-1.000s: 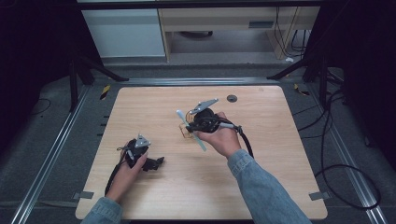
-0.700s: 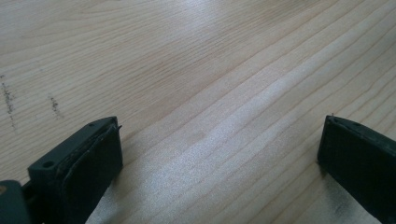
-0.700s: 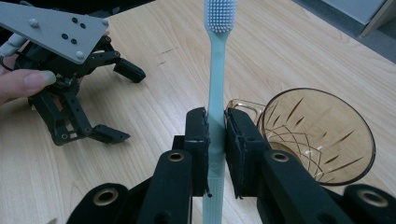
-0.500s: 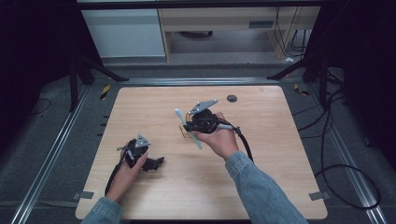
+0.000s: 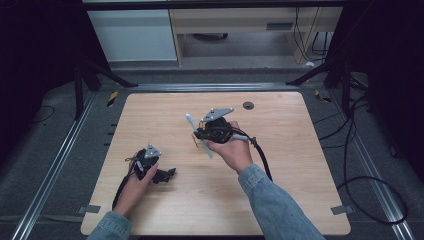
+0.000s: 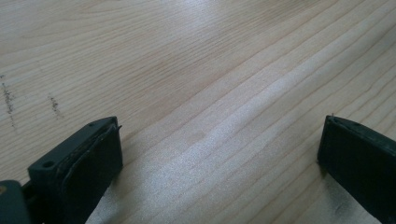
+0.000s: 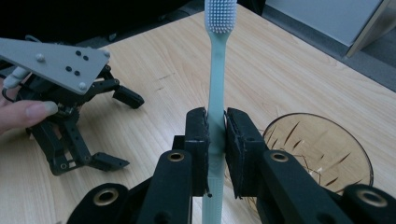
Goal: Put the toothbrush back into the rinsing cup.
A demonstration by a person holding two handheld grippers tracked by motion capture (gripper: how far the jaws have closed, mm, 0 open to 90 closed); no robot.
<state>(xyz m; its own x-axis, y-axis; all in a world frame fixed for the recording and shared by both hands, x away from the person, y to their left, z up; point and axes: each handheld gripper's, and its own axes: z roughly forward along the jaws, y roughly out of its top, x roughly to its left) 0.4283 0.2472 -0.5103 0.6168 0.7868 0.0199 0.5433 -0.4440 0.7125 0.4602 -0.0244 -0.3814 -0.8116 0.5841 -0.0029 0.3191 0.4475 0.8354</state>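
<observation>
A pale blue toothbrush stands upright between the pads of my right gripper, which is shut on its handle, bristles up. In the high view the toothbrush slants across the right gripper near the table's middle. A brown glass cup sits just below and to the right of the jaws; in the high view the cup is mostly hidden under the hand. My left gripper rests at the table's front left, jaws wide apart over bare wood with nothing between them.
The wooden table has free room on its right half and along the front. A small dark round hole lies near the far edge. Cables trail from both grippers. A white cabinet stands beyond the table.
The right gripper with the toothbrush has shifted slightly, and the brush now tilts a little more to the left. The left gripper has stayed put.
</observation>
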